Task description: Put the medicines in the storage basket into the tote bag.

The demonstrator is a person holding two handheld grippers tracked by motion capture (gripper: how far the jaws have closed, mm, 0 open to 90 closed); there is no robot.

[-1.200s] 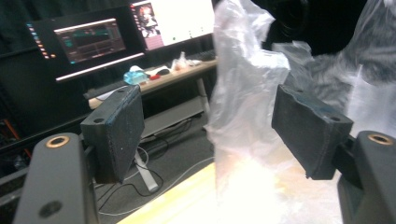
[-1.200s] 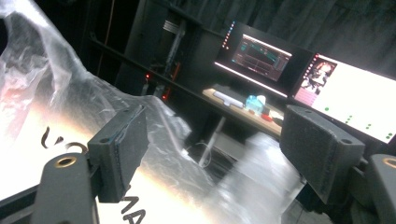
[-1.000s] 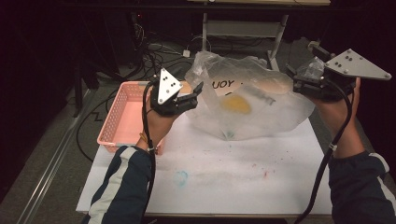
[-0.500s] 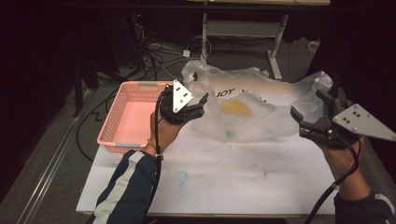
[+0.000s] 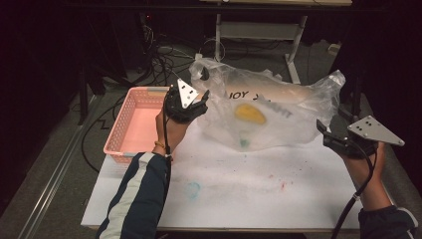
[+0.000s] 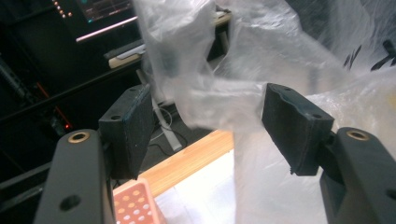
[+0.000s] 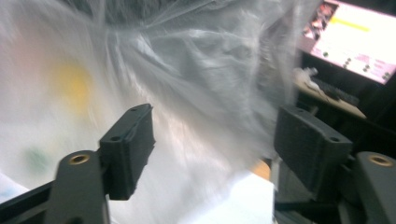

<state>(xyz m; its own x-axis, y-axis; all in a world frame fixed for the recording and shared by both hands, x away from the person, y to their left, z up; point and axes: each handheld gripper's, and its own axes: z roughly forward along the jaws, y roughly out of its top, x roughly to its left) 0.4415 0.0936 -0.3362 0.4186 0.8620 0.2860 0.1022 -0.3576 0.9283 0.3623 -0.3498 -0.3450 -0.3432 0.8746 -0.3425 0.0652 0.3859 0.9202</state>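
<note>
Plastic bag contents blurred, yellow item indistinct.

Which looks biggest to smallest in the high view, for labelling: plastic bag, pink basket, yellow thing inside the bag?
1. Plastic bag, widest by far.
2. Pink basket, clearly smaller, though partly hidden by a hand.
3. Yellow thing, a small patch inside the bag.

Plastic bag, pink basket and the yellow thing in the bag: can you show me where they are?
plastic bag [image 5: 293, 127], high view, on its clear front wall.
pink basket [image 5: 115, 141], high view, on its left rim.
yellow thing [image 5: 250, 114], high view, on its middle, seen through the bag.
</note>
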